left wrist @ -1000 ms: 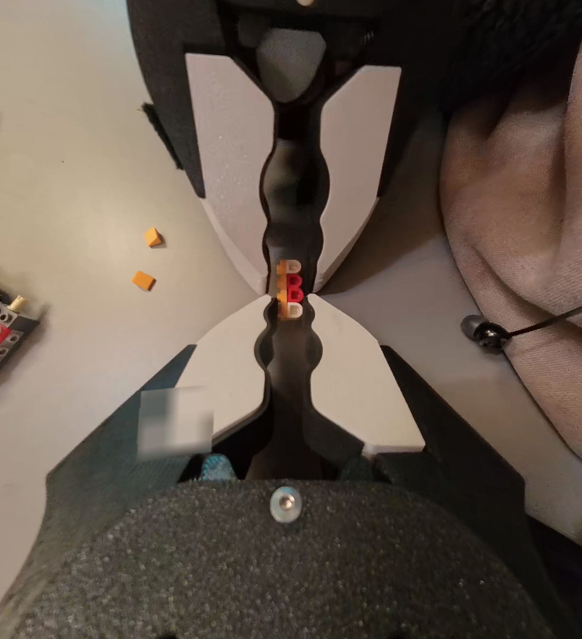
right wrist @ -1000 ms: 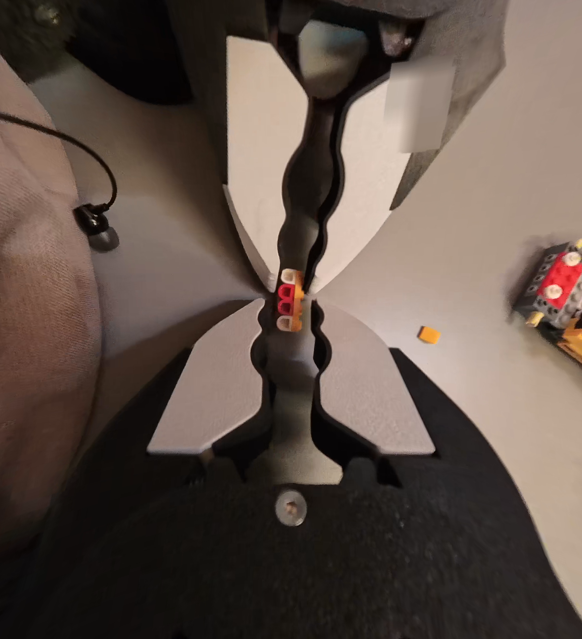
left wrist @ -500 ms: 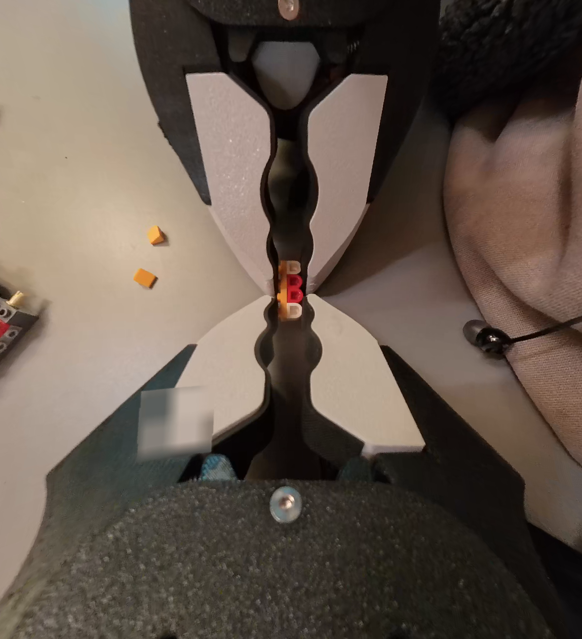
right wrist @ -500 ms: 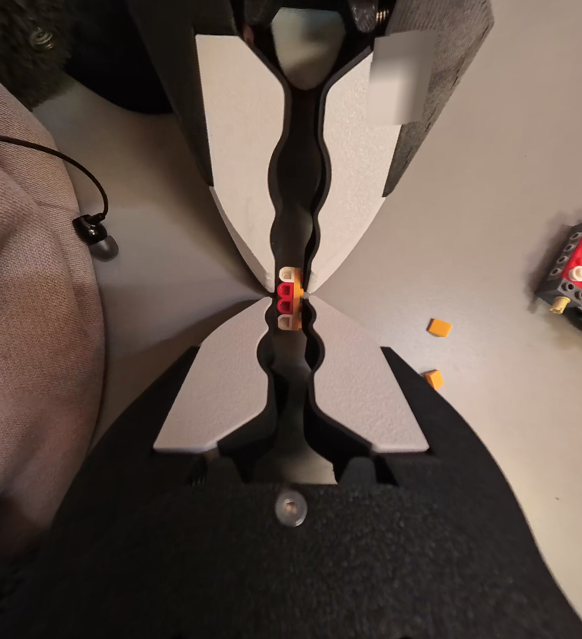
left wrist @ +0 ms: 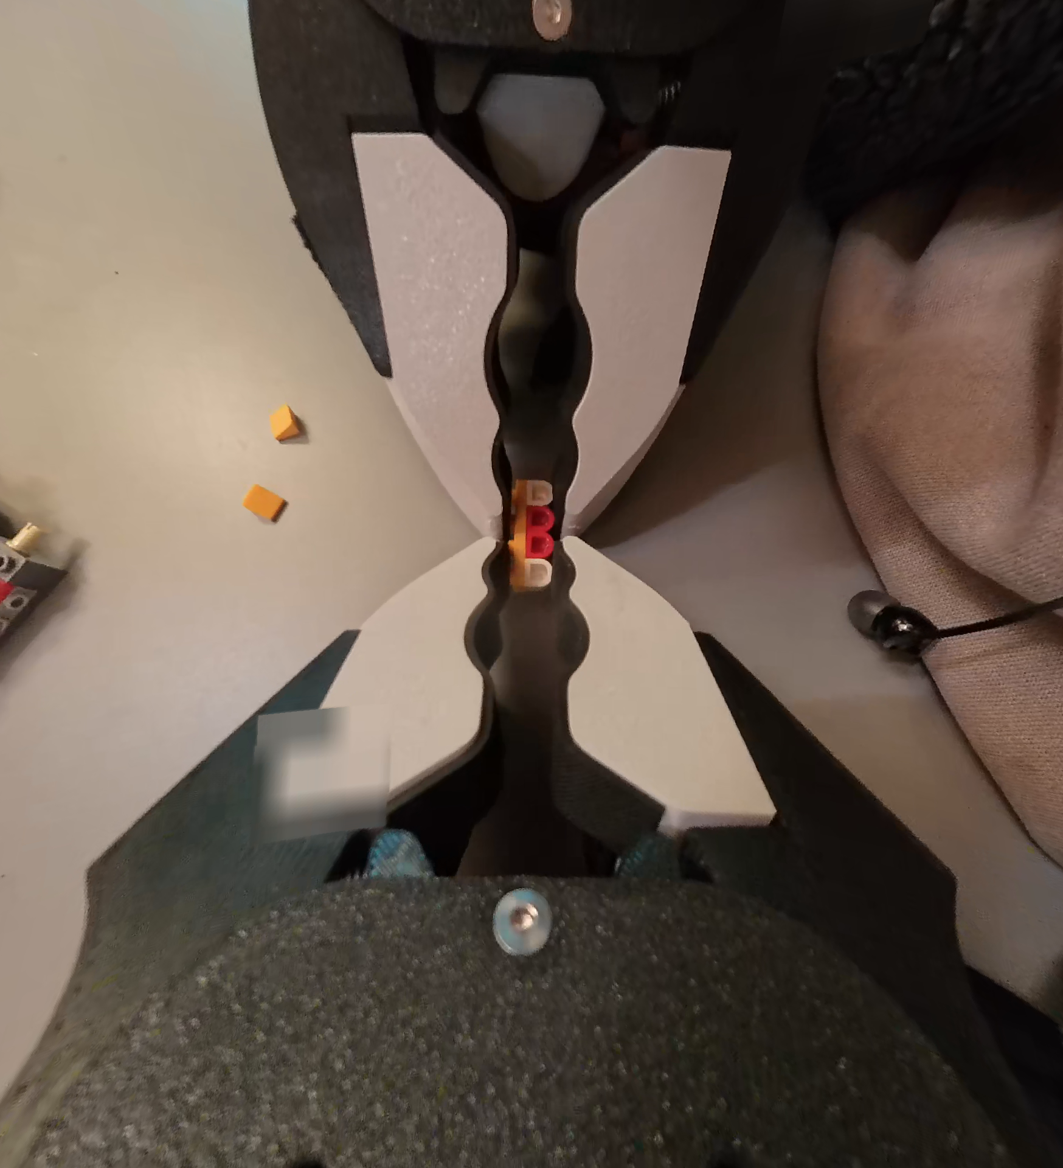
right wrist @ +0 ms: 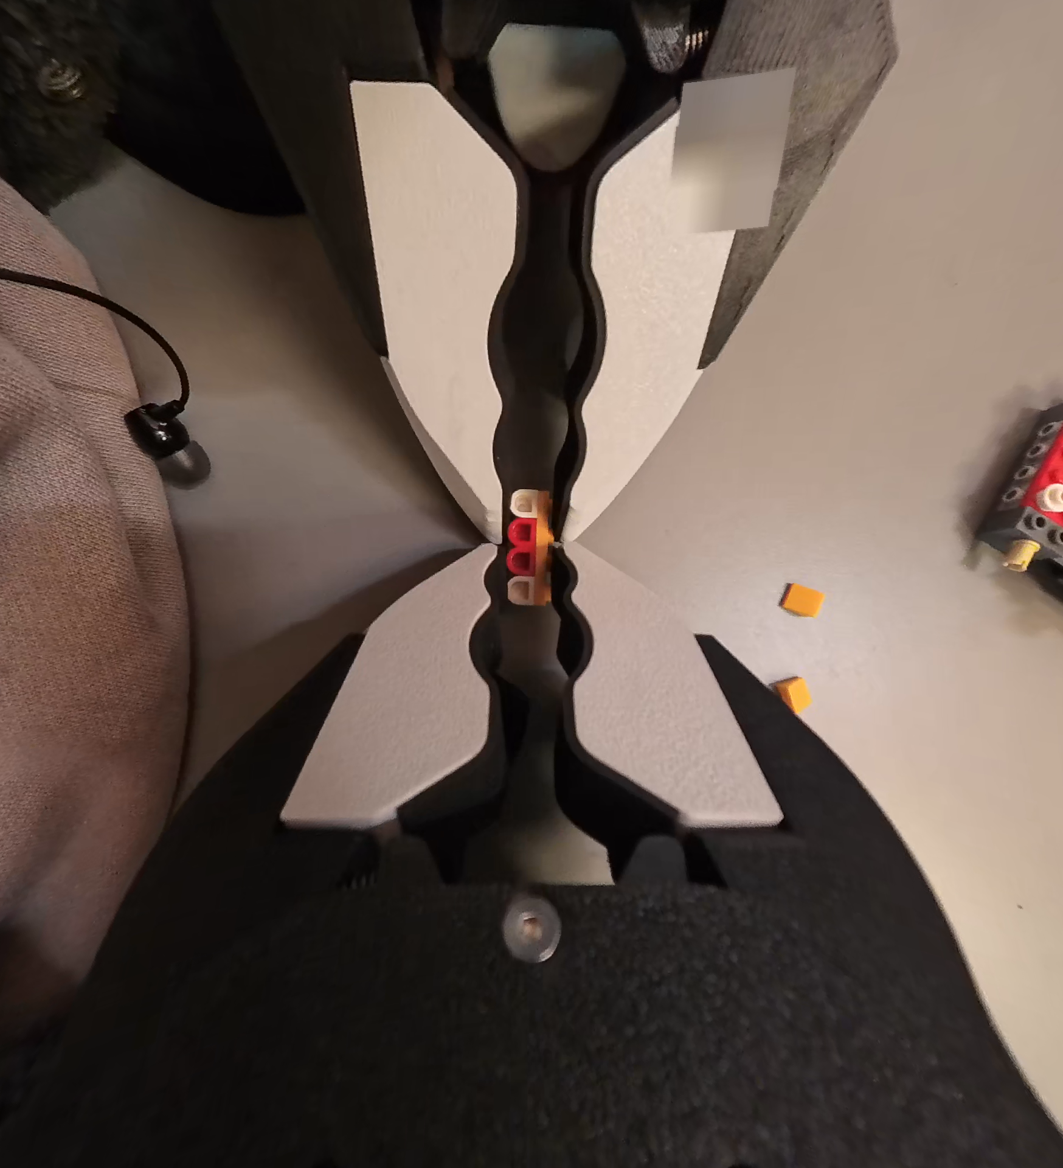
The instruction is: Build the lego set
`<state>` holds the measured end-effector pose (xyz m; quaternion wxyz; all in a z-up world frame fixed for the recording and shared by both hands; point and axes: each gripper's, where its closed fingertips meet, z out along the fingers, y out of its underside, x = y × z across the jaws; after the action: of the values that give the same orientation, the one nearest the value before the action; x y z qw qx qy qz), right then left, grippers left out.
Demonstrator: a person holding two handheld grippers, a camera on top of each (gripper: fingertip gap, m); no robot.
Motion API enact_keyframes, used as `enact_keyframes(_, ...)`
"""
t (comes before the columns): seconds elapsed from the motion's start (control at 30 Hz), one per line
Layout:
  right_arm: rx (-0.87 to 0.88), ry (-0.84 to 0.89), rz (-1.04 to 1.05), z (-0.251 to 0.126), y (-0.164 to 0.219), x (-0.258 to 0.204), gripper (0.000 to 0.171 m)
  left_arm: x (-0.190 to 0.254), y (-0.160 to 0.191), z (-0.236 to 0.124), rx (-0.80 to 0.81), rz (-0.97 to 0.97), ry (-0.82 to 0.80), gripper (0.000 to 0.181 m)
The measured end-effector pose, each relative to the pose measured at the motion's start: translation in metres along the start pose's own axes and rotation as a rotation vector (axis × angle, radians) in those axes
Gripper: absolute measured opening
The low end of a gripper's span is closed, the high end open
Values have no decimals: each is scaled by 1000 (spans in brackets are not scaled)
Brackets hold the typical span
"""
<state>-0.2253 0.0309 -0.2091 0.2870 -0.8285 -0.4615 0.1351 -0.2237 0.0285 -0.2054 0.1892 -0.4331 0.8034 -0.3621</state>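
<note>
Orange, red and white are showing in the tiny stack (left wrist: pixel 530 536) that is sitting at the centre of both wrist views: an orange plate carrying two red and two white rounded pieces, hanging above the table (left wrist: pixel 137 316). Both tools are pinching it at once, tip to tip. The left gripper (left wrist: pixel 532 565) is reaching up from the bottom of its frame and is nipping the stack's lower end with narrow jaws, while the right gripper (right wrist: pixel 526 572) is doing the same in its own view (right wrist: pixel 528 547); each is appearing in the other's view as the tool coming down from the top. Holding it from opposite ends is probably meant to steady so small a part while the pieces are being pressed tight or the grip is being passed over.

Two loose orange tiles (left wrist: pixel 263 501) are lying at left of centre in the left view, and a grey-and-red partial model (right wrist: pixel 1060 480) is waiting at the right edge of the right view, likely the stack's destination. Beige cloth (left wrist: pixel 971 442) and an earbud (left wrist: pixel 889 622) are lying on the opposite side.
</note>
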Motion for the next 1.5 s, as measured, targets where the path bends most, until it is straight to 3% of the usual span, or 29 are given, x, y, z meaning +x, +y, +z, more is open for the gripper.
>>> enact_keyframes(0.23, 4, -18, 27, -1, 0, -1, 13, 0, 0, 0, 6, 4, 5, 14)
enact_keyframes(0.33, -18, -39, 14, -1, 2, -3, 22, -1, 0, -1, 8, -1, 7, 14)
enact_keyframes(0.4, -13, -32, 6, -2, 2, -2, 13, 1, 0, -2, 18, -18, 34, 14)
enact_keyframes(0.6, 3, -56, 32, -2, 1, -2, 13, 0, -1, -3, 25, -50, 53, 14)
enact_keyframes(0.73, 46, -217, 191, -8, -4, -9, 13, 6, -6, -7, 74, -104, 131, 14)
enact_keyframes(0.93, 156, -477, 482, -29, -14, -7, 13, 4, -16, -16, 135, -22, 87, 29)
enact_keyframes(1.23, 264, -698, 678, -43, -28, -11, 13, 3, -32, -24, 235, -48, 91, 16)
enact_keyframes(1.37, 305, -692, 693, -47, -32, -6, 16, 2, -35, -29, 278, -136, 147, 12)
enact_keyframes(1.5, 331, -581, 559, -50, -32, -1, 28, -2, -36, -32, 304, -239, 200, 12)
